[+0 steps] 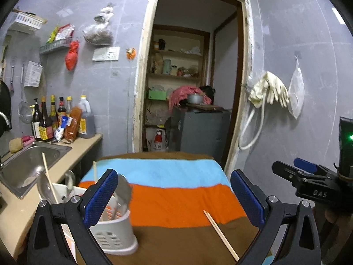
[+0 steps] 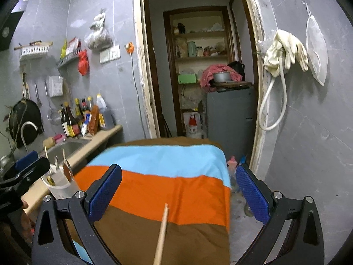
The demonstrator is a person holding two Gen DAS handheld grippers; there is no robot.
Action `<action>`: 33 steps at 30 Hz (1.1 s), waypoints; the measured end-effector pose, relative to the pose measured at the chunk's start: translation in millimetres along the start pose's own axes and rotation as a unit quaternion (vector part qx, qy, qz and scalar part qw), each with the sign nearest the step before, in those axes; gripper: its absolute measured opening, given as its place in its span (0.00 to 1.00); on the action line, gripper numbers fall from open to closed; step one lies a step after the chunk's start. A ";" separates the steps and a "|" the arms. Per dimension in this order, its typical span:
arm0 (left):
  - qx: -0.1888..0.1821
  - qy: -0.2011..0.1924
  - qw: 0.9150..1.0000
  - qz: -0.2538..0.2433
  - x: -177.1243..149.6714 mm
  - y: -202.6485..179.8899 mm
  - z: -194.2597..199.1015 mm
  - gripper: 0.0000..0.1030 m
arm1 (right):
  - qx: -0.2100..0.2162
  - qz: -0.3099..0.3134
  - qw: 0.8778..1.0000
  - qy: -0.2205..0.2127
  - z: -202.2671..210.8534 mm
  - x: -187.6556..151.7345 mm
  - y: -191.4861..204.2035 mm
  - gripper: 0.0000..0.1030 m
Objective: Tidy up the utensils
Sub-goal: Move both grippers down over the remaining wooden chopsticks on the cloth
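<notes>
A white slotted utensil holder (image 1: 114,231) stands at the left edge of the striped cloth (image 1: 176,198), with spoons (image 1: 123,190) and a chopstick (image 1: 49,177) sticking out of it. My left gripper (image 1: 174,196) is open and empty, its left finger just in front of the holder. One wooden chopstick (image 1: 220,234) lies on the brown stripe to the right. In the right wrist view that chopstick (image 2: 162,234) lies between and below the fingers of my open, empty right gripper (image 2: 178,192). The holder (image 2: 59,185) is at the left there.
A steel sink (image 1: 33,163) sits in the beige counter (image 1: 88,143) left of the table, with sauce bottles (image 1: 53,119) behind it. An open doorway with a grey fridge (image 1: 200,130) is straight ahead. Rubber gloves (image 1: 269,90) and a hose hang on the right wall.
</notes>
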State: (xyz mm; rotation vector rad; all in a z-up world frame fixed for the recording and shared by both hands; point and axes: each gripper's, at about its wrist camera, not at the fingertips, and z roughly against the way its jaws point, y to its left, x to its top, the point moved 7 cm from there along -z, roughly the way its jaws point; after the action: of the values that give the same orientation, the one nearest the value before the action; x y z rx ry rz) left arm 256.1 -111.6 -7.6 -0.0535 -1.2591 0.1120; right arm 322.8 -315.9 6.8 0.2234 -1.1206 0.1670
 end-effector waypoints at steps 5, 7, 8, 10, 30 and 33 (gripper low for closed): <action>-0.013 0.042 0.999 -0.001 -21.1 -16.4 -12.2 1.00 | 0.021 -0.017 0.999 0.026 -12.6 -20.0 -21.2 0.98; -0.015 0.061 0.998 0.004 -31.6 -19.2 -18.3 1.00 | 0.022 -0.023 0.999 0.039 -18.5 -29.5 -27.9 0.98; -0.016 0.070 0.997 0.006 -37.7 -20.8 -21.9 1.00 | 0.026 -0.027 0.998 0.050 -23.8 -35.8 -31.7 0.98; -0.016 0.087 0.996 0.007 -48.5 -23.1 -29.9 1.00 | 0.034 -0.030 0.997 0.064 -31.3 -46.1 -34.4 0.93; 0.044 0.243 0.967 0.064 -130.2 -3.0 -122.3 0.99 | 0.122 -0.060 0.967 0.215 -121.1 -159.1 -13.2 0.22; 0.052 0.252 0.964 0.073 -134.6 1.9 -127.8 0.99 | 0.142 -0.067 0.961 0.229 -127.8 -168.7 -2.9 0.20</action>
State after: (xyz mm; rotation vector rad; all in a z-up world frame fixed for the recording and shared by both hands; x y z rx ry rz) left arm 337.0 -122.3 -174.4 -0.0800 -0.7373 0.2744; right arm 362.9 -288.8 -199.3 0.4887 -0.6153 0.2455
